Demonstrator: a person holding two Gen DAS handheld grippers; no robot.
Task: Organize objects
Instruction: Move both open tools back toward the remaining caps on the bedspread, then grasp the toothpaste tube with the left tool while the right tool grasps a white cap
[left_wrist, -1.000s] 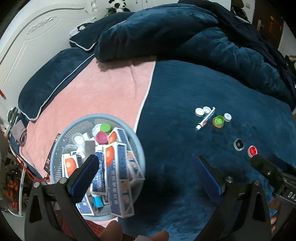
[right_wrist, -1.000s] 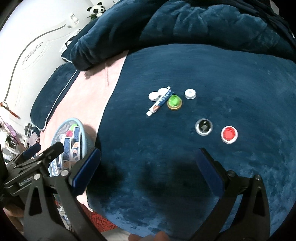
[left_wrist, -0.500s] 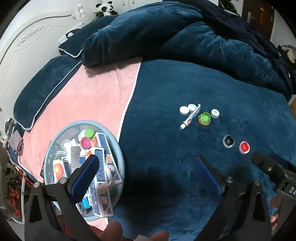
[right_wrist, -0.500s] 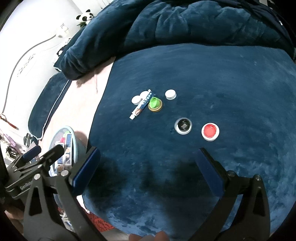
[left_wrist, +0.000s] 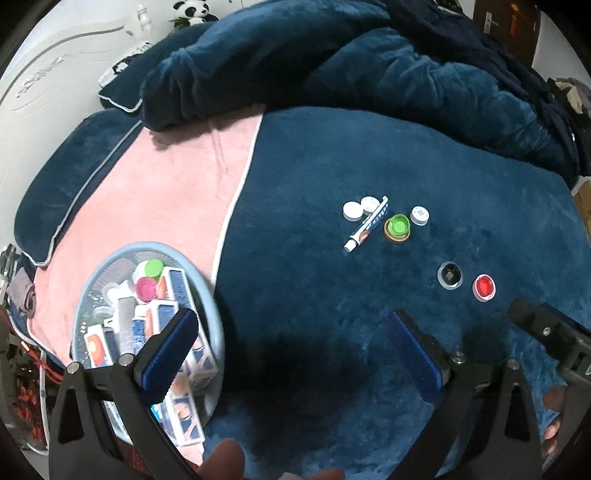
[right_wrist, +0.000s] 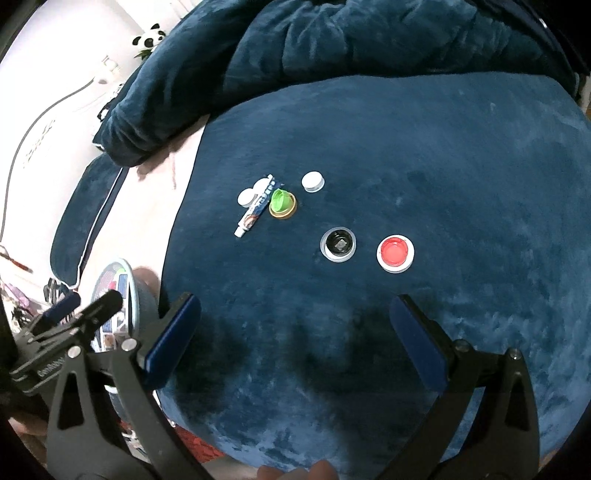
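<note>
Dark blue blanket (right_wrist: 443, 147) covers the bed — on it lie a small tube (right_wrist: 255, 211), a green cap (right_wrist: 280, 201), white caps (left_wrist: 352, 211), a black lid (right_wrist: 338, 244) and a red lid (right_wrist: 395, 253). Left gripper (left_wrist: 291, 354) and right gripper (right_wrist: 295, 332) hang spread wide, holding nothing. Basket (left_wrist: 207, 273) of boxes sits on the pink sheet (left_wrist: 166, 192).

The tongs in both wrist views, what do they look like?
Both are alike: the left tongs and right tongs each have two black angular arms with triangular cut-outs and silver bolts, tipped with ribbed blue pads. The right wrist view shows white lettering, too small to read, on the left tool's black body.
</note>
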